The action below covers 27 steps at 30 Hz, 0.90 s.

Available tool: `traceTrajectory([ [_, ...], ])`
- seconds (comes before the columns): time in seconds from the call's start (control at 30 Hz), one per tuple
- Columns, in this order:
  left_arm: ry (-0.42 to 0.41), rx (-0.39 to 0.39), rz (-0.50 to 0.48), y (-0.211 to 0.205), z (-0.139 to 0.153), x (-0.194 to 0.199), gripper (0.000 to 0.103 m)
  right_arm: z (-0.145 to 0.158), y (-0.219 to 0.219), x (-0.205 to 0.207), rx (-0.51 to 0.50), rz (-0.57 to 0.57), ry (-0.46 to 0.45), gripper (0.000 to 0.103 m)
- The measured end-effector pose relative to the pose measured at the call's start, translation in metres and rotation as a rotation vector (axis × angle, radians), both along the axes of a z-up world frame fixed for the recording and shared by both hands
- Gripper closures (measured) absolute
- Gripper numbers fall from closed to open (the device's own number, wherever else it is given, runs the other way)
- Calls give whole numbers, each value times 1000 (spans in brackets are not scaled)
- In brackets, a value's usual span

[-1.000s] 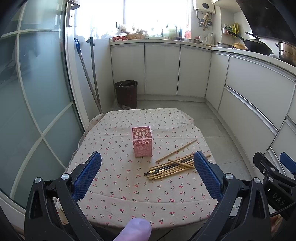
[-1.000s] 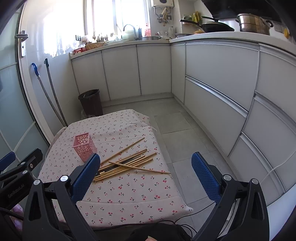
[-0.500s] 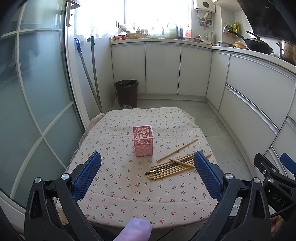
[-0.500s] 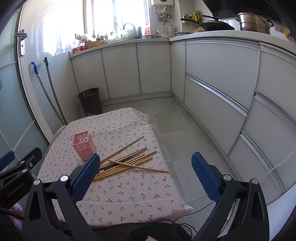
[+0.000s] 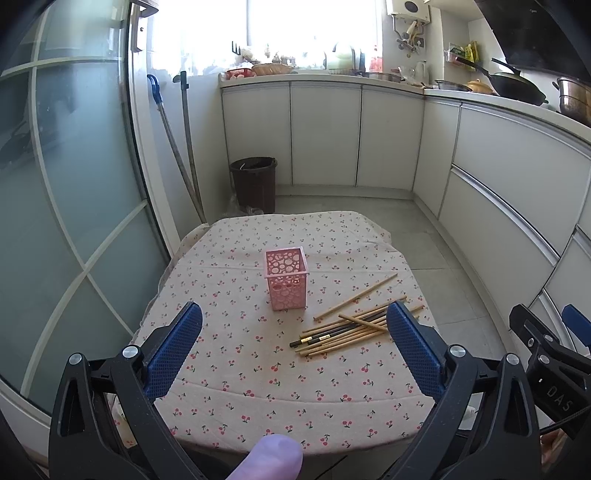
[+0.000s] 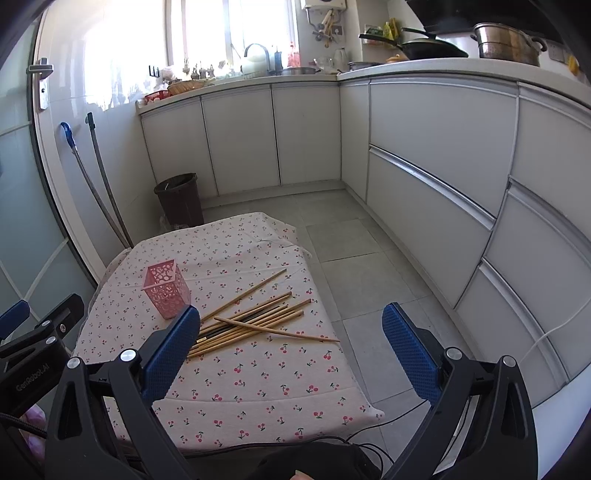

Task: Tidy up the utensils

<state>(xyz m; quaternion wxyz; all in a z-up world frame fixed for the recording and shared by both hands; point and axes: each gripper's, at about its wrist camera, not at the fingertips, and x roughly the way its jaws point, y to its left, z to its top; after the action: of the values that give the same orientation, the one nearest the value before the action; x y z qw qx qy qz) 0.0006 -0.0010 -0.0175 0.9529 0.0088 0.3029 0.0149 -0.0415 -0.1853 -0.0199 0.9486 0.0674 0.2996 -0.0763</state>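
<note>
Kitchen table (image 5: 236, 369): chopsticks (image 6: 251, 321) lie beyond the spread right hand-held gripper (image 6: 291, 325).

Black claw (image 5: 294, 332), blue pads (image 5: 173, 347)

White cabinets (image 5: 325, 133), tiled floor (image 6: 354, 236), bright window (image 5: 314, 29).

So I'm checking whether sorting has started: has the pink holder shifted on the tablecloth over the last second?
No. The pink holder stands on the same patch of tablecloth, left of the chopsticks, exactly as before.
</note>
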Motion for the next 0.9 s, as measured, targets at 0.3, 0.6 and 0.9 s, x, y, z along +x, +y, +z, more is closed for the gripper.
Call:
traceTrajectory([
  [0.3, 36, 3, 4, 0, -5, 5, 7, -4, 0, 3, 2, 0, 22, 7],
  [0.6, 198, -21, -53, 2, -13, 50, 7, -7, -53, 7, 230, -13, -35, 7],
  [0.9, 394, -99, -407, -62, -38, 161, 7, -85, -125, 45, 794, -27, 101, 7],
])
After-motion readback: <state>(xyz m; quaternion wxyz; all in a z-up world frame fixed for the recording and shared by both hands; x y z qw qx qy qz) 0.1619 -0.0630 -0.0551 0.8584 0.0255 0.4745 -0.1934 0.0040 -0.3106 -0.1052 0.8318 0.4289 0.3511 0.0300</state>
